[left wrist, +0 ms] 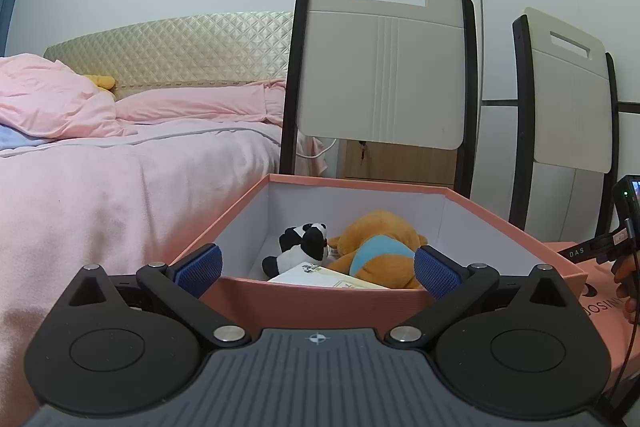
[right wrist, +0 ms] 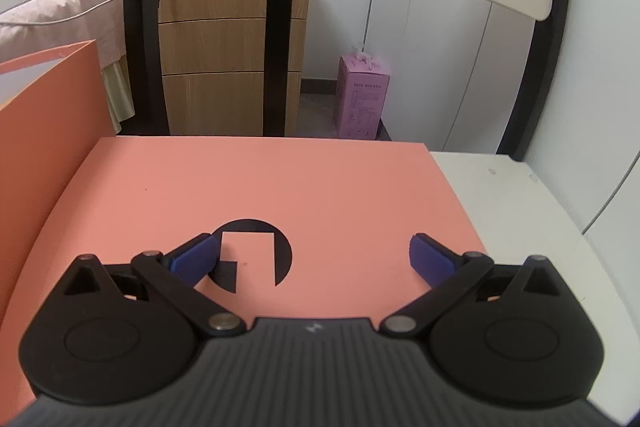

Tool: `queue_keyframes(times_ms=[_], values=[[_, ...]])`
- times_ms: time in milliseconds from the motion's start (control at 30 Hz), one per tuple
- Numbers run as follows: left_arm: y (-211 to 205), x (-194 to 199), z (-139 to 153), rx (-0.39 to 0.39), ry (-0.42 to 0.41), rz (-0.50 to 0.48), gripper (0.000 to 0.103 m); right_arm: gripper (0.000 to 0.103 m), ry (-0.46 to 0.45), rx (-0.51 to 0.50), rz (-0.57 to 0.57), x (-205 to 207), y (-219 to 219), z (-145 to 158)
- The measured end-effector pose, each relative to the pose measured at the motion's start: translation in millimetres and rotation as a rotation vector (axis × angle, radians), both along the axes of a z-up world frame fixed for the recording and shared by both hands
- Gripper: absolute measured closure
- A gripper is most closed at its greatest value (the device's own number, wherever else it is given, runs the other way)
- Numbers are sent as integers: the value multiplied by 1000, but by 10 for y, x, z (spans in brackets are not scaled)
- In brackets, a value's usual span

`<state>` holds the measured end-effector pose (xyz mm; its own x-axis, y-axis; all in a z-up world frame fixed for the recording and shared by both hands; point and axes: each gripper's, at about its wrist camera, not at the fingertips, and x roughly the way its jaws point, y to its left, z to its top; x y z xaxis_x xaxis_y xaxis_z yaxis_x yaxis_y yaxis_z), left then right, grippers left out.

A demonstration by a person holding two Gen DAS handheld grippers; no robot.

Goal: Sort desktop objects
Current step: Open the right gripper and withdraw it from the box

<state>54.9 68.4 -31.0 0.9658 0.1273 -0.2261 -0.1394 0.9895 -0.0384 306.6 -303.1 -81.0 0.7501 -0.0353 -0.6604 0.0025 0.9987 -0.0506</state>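
Observation:
In the left wrist view an open salmon-pink box (left wrist: 304, 301) with a white inside holds a small panda plush (left wrist: 305, 247), an orange plush with a blue patch (left wrist: 380, 247) and a white card or booklet (left wrist: 320, 277). My left gripper (left wrist: 318, 269) is open and empty, just before the box's near wall. In the right wrist view my right gripper (right wrist: 314, 261) is open and empty, low over the flat pink box lid (right wrist: 280, 187) with a black round logo (right wrist: 256, 251). The box's outer wall (right wrist: 44, 131) stands at the left.
A white table (right wrist: 520, 211) bears the lid. Two chair backs (left wrist: 380, 67) (left wrist: 568, 95) stand behind the table. A bed with pink bedding (left wrist: 120, 167) is at the left. A wooden drawer cabinet (right wrist: 232, 43) and a pink carton (right wrist: 362, 103) stand beyond.

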Motion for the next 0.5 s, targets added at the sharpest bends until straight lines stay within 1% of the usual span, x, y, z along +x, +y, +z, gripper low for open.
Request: queue_keyframes(times_ms=[200, 333, 500], values=[[4, -5, 0, -1, 0, 0, 0, 0, 16, 47, 26, 67, 31, -6], [14, -6, 2, -5, -1, -1, 0, 0, 32, 95, 36, 99, 24, -16], [15, -11, 10, -10, -1, -3, 0, 0, 16, 97, 46, 75, 27, -15]])
